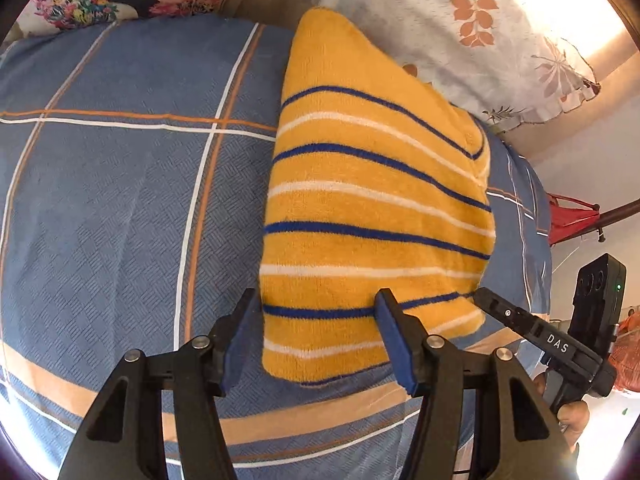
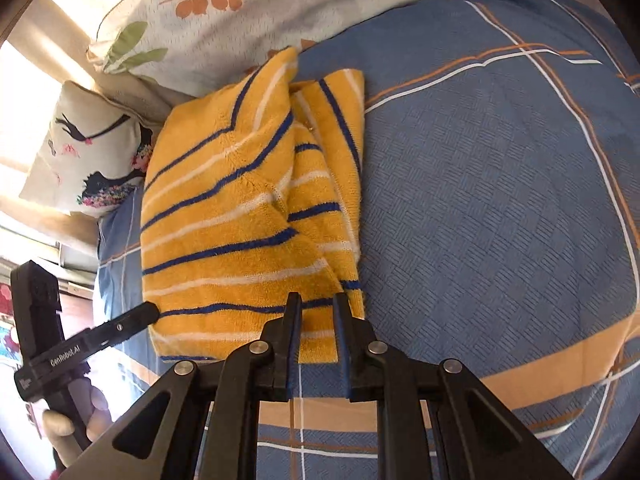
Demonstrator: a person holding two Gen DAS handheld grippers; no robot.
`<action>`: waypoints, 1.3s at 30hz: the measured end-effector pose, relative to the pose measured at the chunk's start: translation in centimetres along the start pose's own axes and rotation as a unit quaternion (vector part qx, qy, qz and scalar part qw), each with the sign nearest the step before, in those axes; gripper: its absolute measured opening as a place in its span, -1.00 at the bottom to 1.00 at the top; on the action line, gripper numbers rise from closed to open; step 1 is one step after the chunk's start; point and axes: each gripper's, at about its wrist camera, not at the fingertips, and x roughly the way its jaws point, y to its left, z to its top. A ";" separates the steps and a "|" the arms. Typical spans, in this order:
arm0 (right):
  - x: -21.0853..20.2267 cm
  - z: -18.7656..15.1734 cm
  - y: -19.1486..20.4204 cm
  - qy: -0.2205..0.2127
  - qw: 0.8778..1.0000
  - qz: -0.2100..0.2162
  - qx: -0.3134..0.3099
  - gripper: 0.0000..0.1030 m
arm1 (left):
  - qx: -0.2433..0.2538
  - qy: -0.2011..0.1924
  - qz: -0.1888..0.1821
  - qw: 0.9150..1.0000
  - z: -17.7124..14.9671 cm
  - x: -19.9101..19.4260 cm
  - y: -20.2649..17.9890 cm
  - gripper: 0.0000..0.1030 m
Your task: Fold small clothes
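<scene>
A yellow garment (image 1: pixel 360 200) with blue and white stripes lies folded on the blue checked bedsheet (image 1: pixel 120 200). My left gripper (image 1: pixel 314 304) is open and straddles the garment's near left corner: one finger over the sheet, the other over the cloth, neither pressing. In the right wrist view the garment (image 2: pixel 224 220) shows a folded flap along its right side. My right gripper (image 2: pixel 317 304) hovers at its near edge with only a narrow gap between the pads and no cloth pinched. A finger of the right gripper (image 1: pixel 504 312) shows at the garment's near right corner.
A white leaf-print pillow (image 2: pixel 240 0) lies behind the garment, and a small printed cushion (image 2: pixel 88 152) sits at the far left. A dark floral cloth (image 1: pixel 72 0) is at the bed's far corner. A red object (image 1: pixel 572 216) stands beyond the bed's right edge. A hand (image 2: pixel 60 420) holds the left gripper.
</scene>
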 end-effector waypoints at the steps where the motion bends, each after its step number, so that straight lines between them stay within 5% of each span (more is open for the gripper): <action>1: -0.6 -0.2 -0.1 -0.008 1.000 -0.008 0.000 -0.42 | 0.006 -0.010 0.005 1.000 -0.3 -0.6 -0.3 0.12; 6: -3.2 -1.3 -0.5 -0.029 0.999 -0.014 -0.006 -0.27 | 0.040 -0.079 0.049 0.995 -2.0 -4.2 -1.9 0.12; 10: -4.2 -1.9 0.5 -0.047 0.998 -0.037 -0.022 -0.13 | 0.066 -0.148 0.114 0.980 -3.8 -7.2 -3.6 0.13; 14: -4.6 -2.7 1.9 -0.057 0.995 -0.056 -0.055 -0.07 | 0.078 -0.200 0.169 0.962 -5.0 -8.9 -5.3 0.47; 21: -4.4 -4.3 2.4 -0.044 0.993 -0.064 -0.083 0.00 | 0.071 -0.237 0.225 0.942 -6.5 -11.3 -5.7 0.69; 39: -3.9 -5.0 1.4 -0.033 0.992 -0.077 -0.090 0.05 | 0.054 -0.195 0.196 0.959 -7.3 -9.8 -5.3 0.69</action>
